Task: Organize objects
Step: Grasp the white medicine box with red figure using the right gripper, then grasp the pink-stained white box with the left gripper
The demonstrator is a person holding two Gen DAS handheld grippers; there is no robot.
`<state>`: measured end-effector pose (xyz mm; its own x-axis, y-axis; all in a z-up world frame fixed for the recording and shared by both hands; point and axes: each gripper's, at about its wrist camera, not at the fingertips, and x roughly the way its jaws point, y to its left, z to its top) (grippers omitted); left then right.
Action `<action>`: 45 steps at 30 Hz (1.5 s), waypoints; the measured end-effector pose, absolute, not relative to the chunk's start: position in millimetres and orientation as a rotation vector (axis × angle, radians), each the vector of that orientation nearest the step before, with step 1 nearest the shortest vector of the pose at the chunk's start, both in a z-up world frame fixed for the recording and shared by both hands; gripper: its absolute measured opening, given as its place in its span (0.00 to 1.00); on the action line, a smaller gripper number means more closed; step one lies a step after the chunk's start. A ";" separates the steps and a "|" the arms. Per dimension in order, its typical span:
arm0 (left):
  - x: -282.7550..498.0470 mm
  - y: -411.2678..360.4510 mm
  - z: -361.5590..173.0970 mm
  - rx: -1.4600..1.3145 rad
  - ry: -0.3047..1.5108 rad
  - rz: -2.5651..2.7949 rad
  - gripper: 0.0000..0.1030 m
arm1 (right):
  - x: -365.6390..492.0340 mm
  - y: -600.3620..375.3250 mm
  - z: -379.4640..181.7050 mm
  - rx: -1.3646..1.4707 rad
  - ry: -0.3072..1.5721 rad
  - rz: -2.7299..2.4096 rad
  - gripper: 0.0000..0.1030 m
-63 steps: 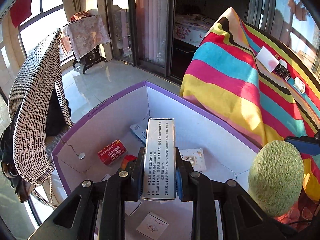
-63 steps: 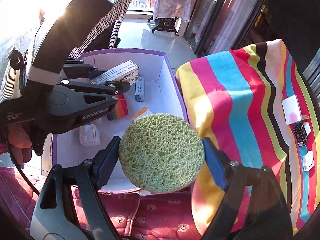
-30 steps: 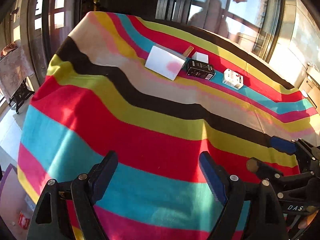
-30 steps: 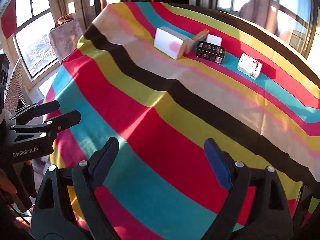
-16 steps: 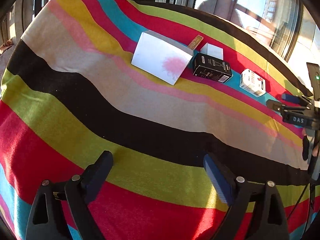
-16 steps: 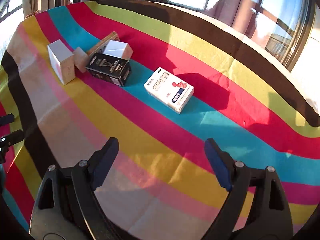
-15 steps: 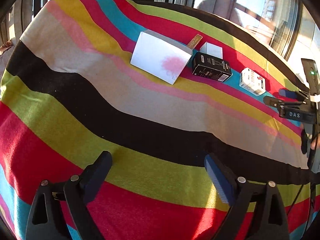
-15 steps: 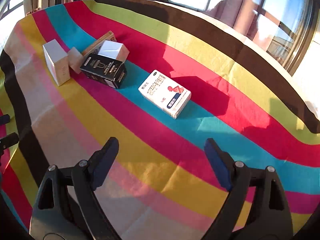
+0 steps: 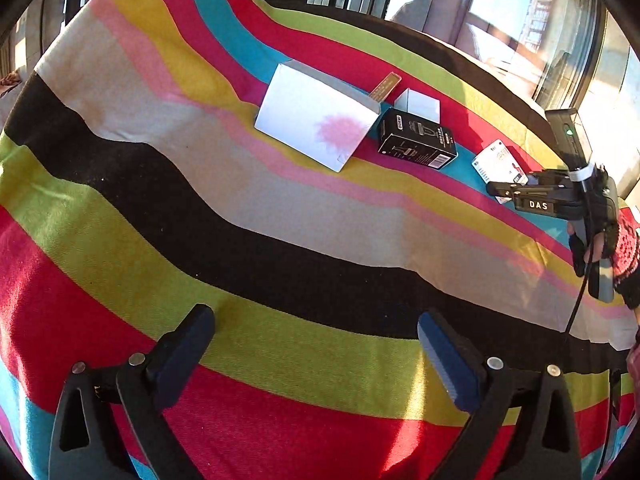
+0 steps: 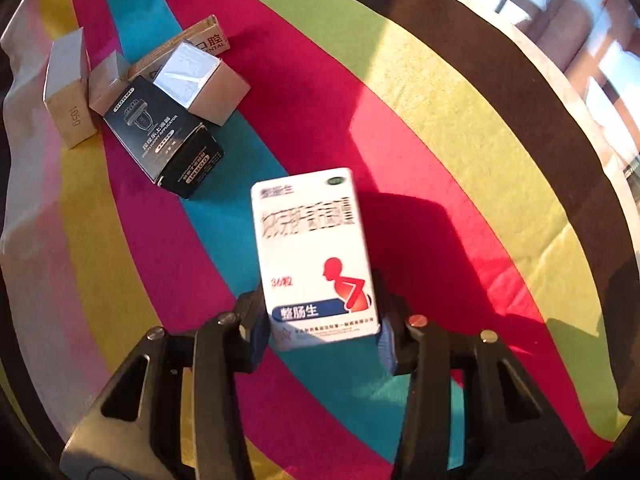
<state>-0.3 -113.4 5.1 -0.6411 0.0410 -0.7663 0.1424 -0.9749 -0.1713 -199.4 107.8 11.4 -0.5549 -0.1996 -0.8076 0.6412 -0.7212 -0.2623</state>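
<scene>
Sunlight falls across a boldly striped cloth (image 10: 460, 128) in red, teal, yellow, lime and black, where the right gripper (image 10: 322, 328) has its two fingers clamped against the sides of a white medicine carton printed with a red bent-over figure and a blue label band (image 10: 316, 256). The carton's far end points away from the camera over the teal and red stripes; whether its underside rests on the cloth or is just clear of it is hard to tell from here.

Well apart from it, toward the far left, the other packages cluster together: a glossy black rectangular box with white lettering (image 10: 164, 140), a small silver-topped cube carton (image 10: 200, 82) touching its far edge, a long tan cardboard box (image 10: 192, 46) behind, and a plain white upright box (image 10: 66, 88) at the end.

The left gripper (image 9: 316, 354) hangs over the lime and black stripes with its blue-padded fingers (image 9: 448, 360) spread wide, nothing between them. From its view the black box (image 9: 416, 144) sits just beside the flat white box with a pink blotch (image 9: 316, 120).
</scene>
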 end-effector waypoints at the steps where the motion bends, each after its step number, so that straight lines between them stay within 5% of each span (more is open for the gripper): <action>1: -0.3 -113.5 5.1 1.305 0.335 -2.776 1.00 | -189.2 111.5 12.9 1.108 0.701 -2.292 0.45; 7: -1.4 -111.9 4.8 1.314 0.314 -2.767 1.00 | -108.0 127.9 14.3 1.198 0.439 -2.387 0.44; 13: -10.7 -105.9 5.3 1.367 0.273 -2.689 1.00 | -47.9 125.9 15.0 1.172 0.439 -2.430 0.43; 20: -72.2 -128.4 38.1 1.224 0.808 -2.621 1.00 | -46.7 127.0 11.4 1.150 0.360 -2.444 0.43; 23: -111.0 -137.2 51.5 1.131 0.888 -2.534 1.00 | -60.9 126.0 5.2 1.147 0.353 -2.445 0.43; 32: -178.6 -157.2 28.1 1.166 0.760 -2.292 1.00 | -64.0 128.8 3.4 1.150 0.328 -2.438 0.44; 35: -151.2 -163.0 35.9 1.058 0.786 -2.355 0.83 | -64.7 129.6 3.3 1.151 0.322 -2.435 0.44; 36: -145.9 -162.0 38.9 1.047 0.744 -2.388 0.61 | -65.4 130.0 3.1 1.151 0.319 -2.434 0.44; 37: -143.9 -161.5 38.7 1.064 0.707 -2.417 0.51 | -66.0 130.6 3.1 1.152 0.314 -2.432 0.44; 41: -140.7 -171.5 32.4 1.107 0.720 -2.489 0.54 | -67.2 132.4 3.9 1.154 0.299 -2.427 0.44; 43: -144.2 -176.6 23.0 1.189 0.763 -2.462 0.67 | -67.8 132.0 3.7 1.154 0.300 -2.428 0.44; 45: -141.4 -177.3 18.8 1.231 0.815 -2.449 0.68 | -68.0 132.1 3.7 1.154 0.301 -2.427 0.44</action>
